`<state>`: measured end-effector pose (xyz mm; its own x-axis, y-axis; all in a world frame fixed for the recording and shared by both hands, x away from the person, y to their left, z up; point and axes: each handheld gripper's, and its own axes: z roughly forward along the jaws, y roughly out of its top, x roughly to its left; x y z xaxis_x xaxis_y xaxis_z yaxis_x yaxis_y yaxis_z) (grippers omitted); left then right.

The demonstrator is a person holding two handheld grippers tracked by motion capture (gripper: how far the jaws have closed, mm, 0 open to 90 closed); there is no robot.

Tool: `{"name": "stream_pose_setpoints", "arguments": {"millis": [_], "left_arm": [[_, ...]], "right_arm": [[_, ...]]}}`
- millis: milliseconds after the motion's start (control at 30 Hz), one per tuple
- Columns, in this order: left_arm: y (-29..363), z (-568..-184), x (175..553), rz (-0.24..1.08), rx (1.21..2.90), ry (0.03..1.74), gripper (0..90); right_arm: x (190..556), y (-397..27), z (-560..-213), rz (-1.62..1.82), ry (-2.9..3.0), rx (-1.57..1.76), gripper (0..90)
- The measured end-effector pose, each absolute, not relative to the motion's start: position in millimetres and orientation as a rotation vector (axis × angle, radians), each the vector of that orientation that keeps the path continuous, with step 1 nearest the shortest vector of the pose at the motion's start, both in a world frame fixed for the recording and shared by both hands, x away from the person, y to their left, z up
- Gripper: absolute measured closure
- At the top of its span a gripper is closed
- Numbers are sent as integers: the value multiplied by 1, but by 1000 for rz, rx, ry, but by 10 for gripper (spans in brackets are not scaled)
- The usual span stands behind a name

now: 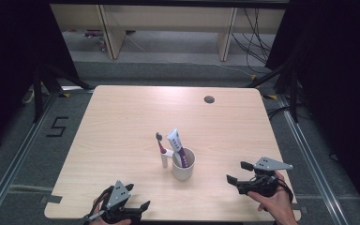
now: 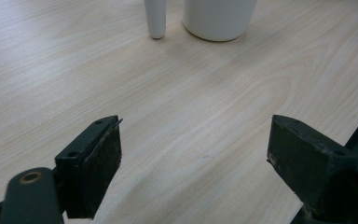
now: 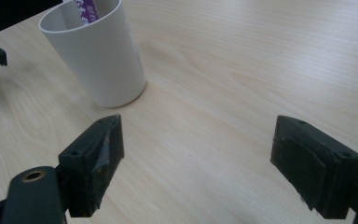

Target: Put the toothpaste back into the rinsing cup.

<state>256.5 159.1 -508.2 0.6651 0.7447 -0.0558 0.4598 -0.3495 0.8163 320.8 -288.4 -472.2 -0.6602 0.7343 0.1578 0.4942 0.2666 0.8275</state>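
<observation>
- A white cup (image 1: 183, 165) stands upright on the light wooden desk (image 1: 122, 122), a little right of the middle and toward the near edge.
- A purple-and-white toothpaste tube (image 1: 177, 146) leans inside the cup, its top sticking out above the rim.
- A toothbrush (image 1: 161, 149) stands just beside the cup on its left, head up, leaning toward the rim.
- The right tool (image 1: 236, 172) hovers at the near right of the desk, to the right of the cup and apart from it; its jaws stand wide apart with nothing between them.
- The left tool (image 1: 137, 197) sits at the near edge, left of the cup and well apart from it; its jaws are also spread, with bare wood between them.
</observation>
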Motion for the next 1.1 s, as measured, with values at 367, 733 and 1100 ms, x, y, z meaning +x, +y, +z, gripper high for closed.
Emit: {"name": "stream_pose_setpoints", "arguments": {"millis": [367, 733, 1100], "left_arm": [[159, -508, 256, 411, 2005, 932, 173], [159, -508, 256, 407, 2003, 931, 174], [159, -508, 256, 406, 2004, 930, 173]], "right_arm": [[307, -291, -477, 1324, 2308, 1157, 167], [299, -294, -482, 1273, 2331, 1114, 165], [291, -296, -488, 1195, 2379, 1146, 165]]}}
